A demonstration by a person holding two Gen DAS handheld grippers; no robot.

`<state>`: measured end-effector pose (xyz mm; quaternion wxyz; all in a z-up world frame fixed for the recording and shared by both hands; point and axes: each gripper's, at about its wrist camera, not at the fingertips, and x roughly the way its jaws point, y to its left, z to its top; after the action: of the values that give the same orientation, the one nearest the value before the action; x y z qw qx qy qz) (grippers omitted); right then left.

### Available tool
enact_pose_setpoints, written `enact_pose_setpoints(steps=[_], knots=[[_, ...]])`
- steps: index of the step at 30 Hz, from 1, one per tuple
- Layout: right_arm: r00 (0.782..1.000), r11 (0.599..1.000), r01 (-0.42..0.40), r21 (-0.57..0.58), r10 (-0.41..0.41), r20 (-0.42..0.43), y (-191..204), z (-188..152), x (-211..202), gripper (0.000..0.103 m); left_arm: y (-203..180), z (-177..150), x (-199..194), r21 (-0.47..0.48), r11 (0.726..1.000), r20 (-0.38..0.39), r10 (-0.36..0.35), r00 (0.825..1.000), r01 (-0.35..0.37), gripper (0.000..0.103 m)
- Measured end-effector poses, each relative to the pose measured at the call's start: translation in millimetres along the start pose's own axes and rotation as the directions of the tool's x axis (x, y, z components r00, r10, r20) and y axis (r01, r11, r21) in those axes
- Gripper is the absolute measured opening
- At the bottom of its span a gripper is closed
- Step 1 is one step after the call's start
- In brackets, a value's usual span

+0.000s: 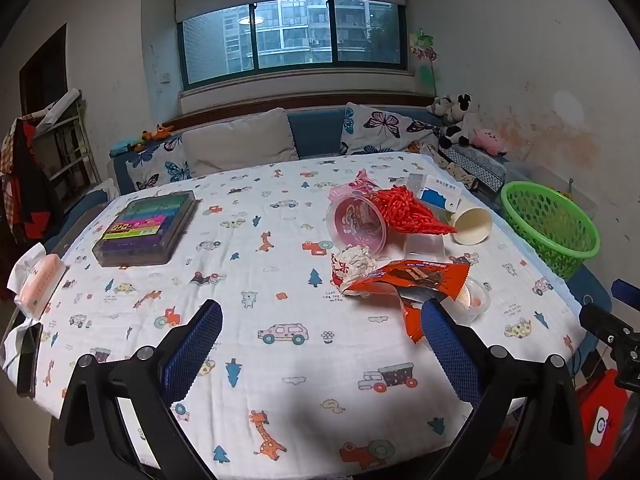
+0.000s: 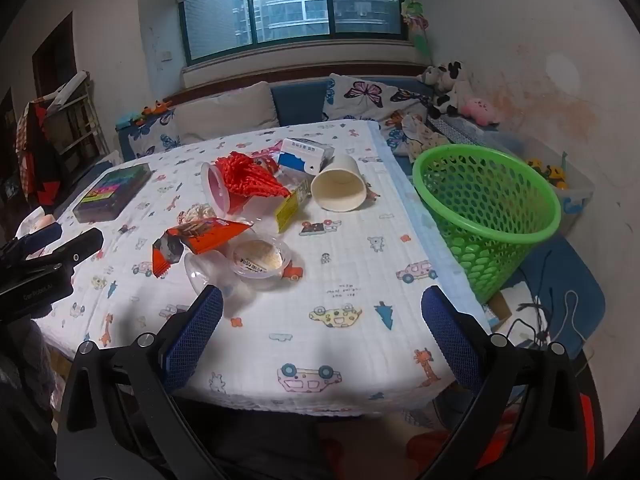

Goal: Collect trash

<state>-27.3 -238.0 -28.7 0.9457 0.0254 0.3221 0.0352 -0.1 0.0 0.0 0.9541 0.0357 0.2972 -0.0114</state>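
Observation:
A heap of trash lies on the patterned tablecloth: an orange snack wrapper (image 1: 416,280) (image 2: 200,236), a red mesh bag (image 1: 408,212) (image 2: 248,174), a pink plastic cup (image 1: 356,222) on its side, a white paper cup (image 1: 472,222) (image 2: 339,186) on its side, a small pudding tub (image 2: 260,258), a crumpled paper ball (image 1: 356,262) and a blue-white carton (image 2: 306,154). A green mesh basket (image 1: 550,222) (image 2: 486,208) stands off the table's right edge. My left gripper (image 1: 322,322) and right gripper (image 2: 322,306) are both open and empty, near the table's front.
A box of coloured markers (image 1: 146,228) (image 2: 112,192) lies at the table's left. A tissue pack (image 1: 40,280) sits at the left edge. A sofa with butterfly cushions (image 1: 380,126) and plush toys (image 2: 448,88) stands behind the table.

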Motion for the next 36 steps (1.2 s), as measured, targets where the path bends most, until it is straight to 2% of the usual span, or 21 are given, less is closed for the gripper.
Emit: enact_pose_setpoints(steps=[36], knots=[[1.000,1.000,-0.012,0.005,0.012,-0.019,-2.5,2.5,8.6,0.099,0.9,-0.9,3.1,0.000,1.000,-0.016,0.002,1.000,-0.002,0.096]])
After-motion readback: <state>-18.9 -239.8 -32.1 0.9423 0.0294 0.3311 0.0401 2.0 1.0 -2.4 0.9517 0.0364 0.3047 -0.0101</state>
